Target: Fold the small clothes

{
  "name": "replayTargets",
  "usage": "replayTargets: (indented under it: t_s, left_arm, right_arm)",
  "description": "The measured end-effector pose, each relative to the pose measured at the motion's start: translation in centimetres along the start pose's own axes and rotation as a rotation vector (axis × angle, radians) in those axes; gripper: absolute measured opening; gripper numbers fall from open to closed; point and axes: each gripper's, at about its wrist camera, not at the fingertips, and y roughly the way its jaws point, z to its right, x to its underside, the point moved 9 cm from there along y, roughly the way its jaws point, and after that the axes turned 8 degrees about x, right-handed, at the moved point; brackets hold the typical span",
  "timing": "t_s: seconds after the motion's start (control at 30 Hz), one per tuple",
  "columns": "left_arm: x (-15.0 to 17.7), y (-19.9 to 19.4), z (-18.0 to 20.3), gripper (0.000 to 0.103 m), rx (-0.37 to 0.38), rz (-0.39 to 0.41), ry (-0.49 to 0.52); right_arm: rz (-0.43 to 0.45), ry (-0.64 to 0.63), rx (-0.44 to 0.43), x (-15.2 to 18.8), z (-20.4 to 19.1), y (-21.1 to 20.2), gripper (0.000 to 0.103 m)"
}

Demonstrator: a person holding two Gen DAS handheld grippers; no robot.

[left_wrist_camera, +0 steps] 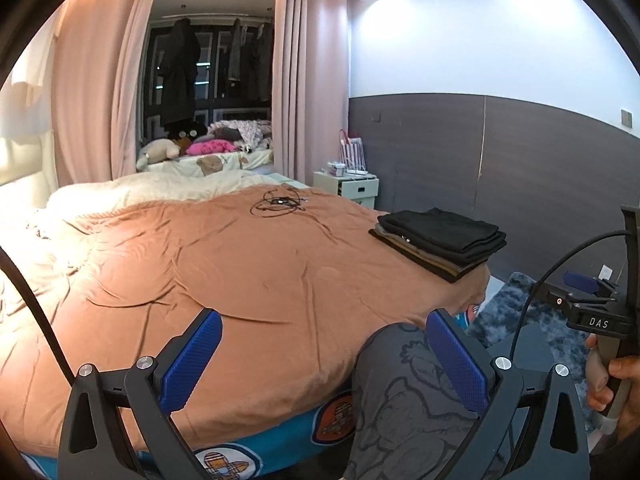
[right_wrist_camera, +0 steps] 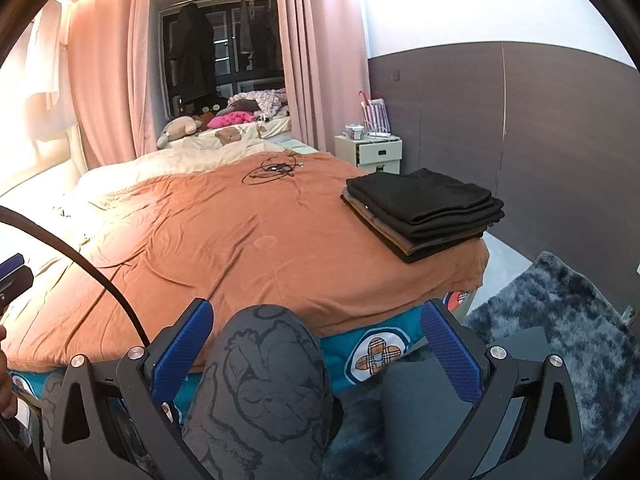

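Note:
A stack of folded dark and brown clothes [left_wrist_camera: 438,242] sits at the right corner of the orange bedspread [left_wrist_camera: 224,264]; it also shows in the right wrist view [right_wrist_camera: 422,210]. My left gripper [left_wrist_camera: 324,332] is open and empty above the bed's near edge. My right gripper [right_wrist_camera: 316,322] is open and empty, held over a knee in grey printed trousers [right_wrist_camera: 264,384]. The right gripper also shows in the left wrist view [left_wrist_camera: 592,300], off the bed's right side. Both are well short of the stack.
A tangle of black cable [left_wrist_camera: 280,202] lies far on the bed. A white nightstand [left_wrist_camera: 352,188] stands by the dark wall panel. A shaggy blue-grey rug [right_wrist_camera: 560,320] covers the floor to the right. Plush toys and clothes [left_wrist_camera: 208,146] are piled behind.

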Motion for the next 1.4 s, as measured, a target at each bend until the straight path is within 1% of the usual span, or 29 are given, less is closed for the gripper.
replayTargets:
  t_s: [0.07,0.3,0.83,1.4]
  left_arm:
    - [0.0,-0.2,-0.1,0.103,-0.004,0.005,-0.002]
    - [1.0,-0.5,-0.9,0.103,-0.031,0.007,-0.013]
    - [1.7,-1.3,-2.4,0.103,-0.072,-0.002,-0.052]
    - [1.4,-1.8,-2.6,0.103,-0.076,-0.001,-0.067]
  right_arm:
    - [0.017,0.003,0.005,0.5,-0.2,-0.3,0.103]
    - [0.034,-0.002,-0.008,1.1,-1.1,-0.3,0.103]
    - [0.017,-0.003,-0.015,1.5,-1.9,-0.1,0.103]
    - [0.012,0.002,-0.012,1.3,-2.1,-0.3,0.103]
